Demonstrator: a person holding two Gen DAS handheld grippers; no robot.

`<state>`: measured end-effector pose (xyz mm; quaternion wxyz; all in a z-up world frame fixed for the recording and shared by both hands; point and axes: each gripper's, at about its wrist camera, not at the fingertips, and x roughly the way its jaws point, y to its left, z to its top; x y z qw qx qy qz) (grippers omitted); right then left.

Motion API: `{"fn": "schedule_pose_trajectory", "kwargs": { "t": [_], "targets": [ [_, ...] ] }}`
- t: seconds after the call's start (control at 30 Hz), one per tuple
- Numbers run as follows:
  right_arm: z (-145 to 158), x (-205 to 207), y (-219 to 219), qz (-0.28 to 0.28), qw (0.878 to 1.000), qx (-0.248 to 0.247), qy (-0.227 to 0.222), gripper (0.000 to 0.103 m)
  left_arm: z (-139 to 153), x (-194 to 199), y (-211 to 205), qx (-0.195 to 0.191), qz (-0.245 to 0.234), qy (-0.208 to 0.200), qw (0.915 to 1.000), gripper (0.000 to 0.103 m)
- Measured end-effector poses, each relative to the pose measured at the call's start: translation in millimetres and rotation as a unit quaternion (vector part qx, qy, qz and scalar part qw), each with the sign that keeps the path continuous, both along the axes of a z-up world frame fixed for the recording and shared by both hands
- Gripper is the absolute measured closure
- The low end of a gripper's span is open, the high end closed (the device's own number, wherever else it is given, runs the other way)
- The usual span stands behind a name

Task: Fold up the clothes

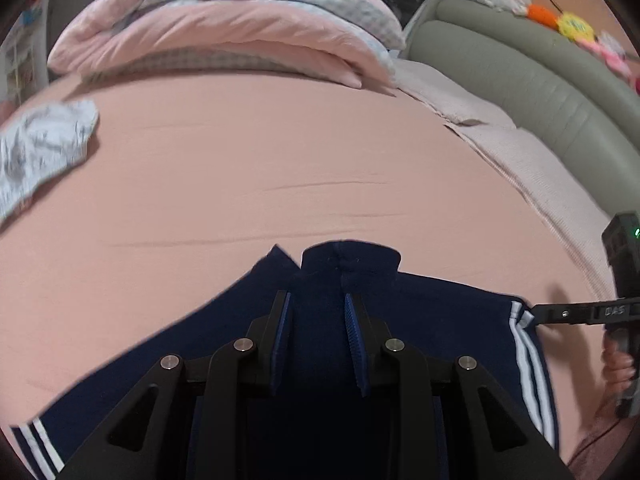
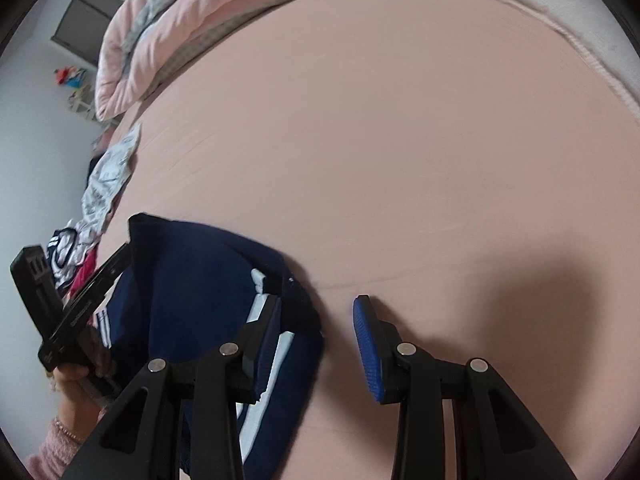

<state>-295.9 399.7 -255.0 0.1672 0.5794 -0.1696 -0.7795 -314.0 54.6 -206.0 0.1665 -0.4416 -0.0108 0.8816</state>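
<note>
Your pink bed sheet (image 1: 280,152) carries the navy garment (image 1: 440,320) at its near edge. Only your left view shows the grey headboard (image 1: 520,80). Your left gripper (image 1: 318,340) hangs released above the navy cloth; your right gripper (image 2: 316,344) gapes wide at the striped hem.

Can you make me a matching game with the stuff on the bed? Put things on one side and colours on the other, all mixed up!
Things:
1. jacket
2. bed sheet
3. headboard
4. crumpled garment

Colours:
A. grey-green
B. navy with white stripes
C. white with small print
D. plain pink

Pairs: 1-B, 2-D, 3-A, 4-C
</note>
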Motion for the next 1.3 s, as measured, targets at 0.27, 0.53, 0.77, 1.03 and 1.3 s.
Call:
{"fn": "schedule_pose_trajectory", "kwargs": {
  "t": [0.27,0.53,0.77,1.03,1.3],
  "targets": [
    [2.7,7.9,-33.7,0.07,0.997,0.029,0.029,0.066,-13.0,-3.8,16.1,-0.028,-0.024,-0.015,0.9992,0.078],
    [9.9,6.8,-45.9,0.054,0.996,0.056,0.039,0.07,-17.4,-1.3,20.6,-0.073,0.001,-0.048,0.9962,0.073],
    [16.0,18.4,-73.8,0.078,0.989,0.103,0.066,0.081,-21.0,2.7,42.9,-0.124,-0.032,-0.013,0.9916,0.085],
    [28.1,18.3,-79.4,0.068,0.989,0.085,0.095,0.098,-17.0,6.8,38.9,-0.118,-0.013,0.003,0.993,0.101],
    [31.2,27.5,-49.6,0.058,0.989,0.11,0.085,0.098,-2.0,6.7,8.6,-0.053,0.023,0.0,0.9983,0.1]
  ]
}}
